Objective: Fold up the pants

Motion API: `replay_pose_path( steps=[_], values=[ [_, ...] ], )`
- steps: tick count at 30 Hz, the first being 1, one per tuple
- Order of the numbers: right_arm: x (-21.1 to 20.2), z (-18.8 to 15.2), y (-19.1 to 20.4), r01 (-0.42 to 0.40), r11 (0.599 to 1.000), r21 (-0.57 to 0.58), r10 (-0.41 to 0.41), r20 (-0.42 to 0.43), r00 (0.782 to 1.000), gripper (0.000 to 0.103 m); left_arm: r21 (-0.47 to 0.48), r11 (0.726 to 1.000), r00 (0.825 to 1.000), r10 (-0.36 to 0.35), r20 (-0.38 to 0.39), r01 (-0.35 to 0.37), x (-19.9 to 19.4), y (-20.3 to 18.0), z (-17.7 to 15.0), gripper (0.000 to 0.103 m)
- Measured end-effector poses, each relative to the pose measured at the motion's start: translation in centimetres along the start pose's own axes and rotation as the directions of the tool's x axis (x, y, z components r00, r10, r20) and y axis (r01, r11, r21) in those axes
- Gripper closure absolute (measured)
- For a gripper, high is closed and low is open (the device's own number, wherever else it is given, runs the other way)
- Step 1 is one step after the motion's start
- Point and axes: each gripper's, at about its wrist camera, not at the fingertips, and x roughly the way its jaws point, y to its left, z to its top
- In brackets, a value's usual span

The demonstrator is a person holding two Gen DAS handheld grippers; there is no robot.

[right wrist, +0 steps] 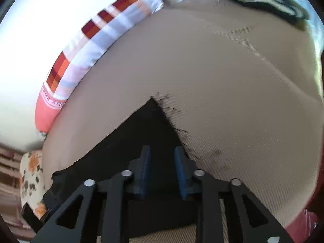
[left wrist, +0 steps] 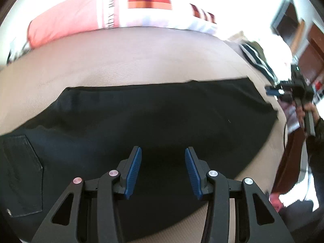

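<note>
Beige bed (left wrist: 121,64) bare beyond black pants (left wrist: 162,117) edge; left gripper (left wrist: 163,158), right gripper (right wrist: 162,158) parted, empty.

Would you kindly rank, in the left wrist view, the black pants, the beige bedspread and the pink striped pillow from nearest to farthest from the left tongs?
1. Black pants: directly under the left tongs, spread across the middle.
2. Beige bedspread: beyond the pants' far edge.
3. Pink striped pillow: at the far top, behind the bedspread.
</note>
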Motion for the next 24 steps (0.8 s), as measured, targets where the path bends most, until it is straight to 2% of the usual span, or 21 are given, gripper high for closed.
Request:
replay_pose_path(
  steps=[5,11,15,20,24],
  values=[
    [2.4,2.6,1.1,-0.034,0.997,-0.065,0.030,-0.050,0.998,0.077,-0.064,0.997,0.999,0.036,-0.013,-0.036,1.1,1.0,0.7,0.057],
    [4.1,4.4,0.9,-0.049,0.995,-0.092,0.040,-0.093,0.995,0.077,-0.085,0.995,0.998,0.053,-0.027,-0.055,1.9,1.0,0.8,0.057],
    [4.1,4.3,0.9,-0.111,0.988,-0.106,0.098,-0.121,0.988,0.077,-0.093,0.993,0.997,0.068,-0.045,-0.072,2.5,0.9,0.7,0.057],
    [3.8,2.7,1.3,-0.184,0.961,-0.207,0.147,-0.182,0.972,0.077,-0.096,0.992,0.995,0.075,-0.062,-0.080,3.2,0.9,0.5,0.057],
    [3.7,2.3,1.2,-0.214,0.951,-0.224,0.177,-0.177,0.968,0.077,-0.096,0.992,0.995,0.081,-0.064,-0.087,3.4,0.7,0.5,0.055]
  ],
)
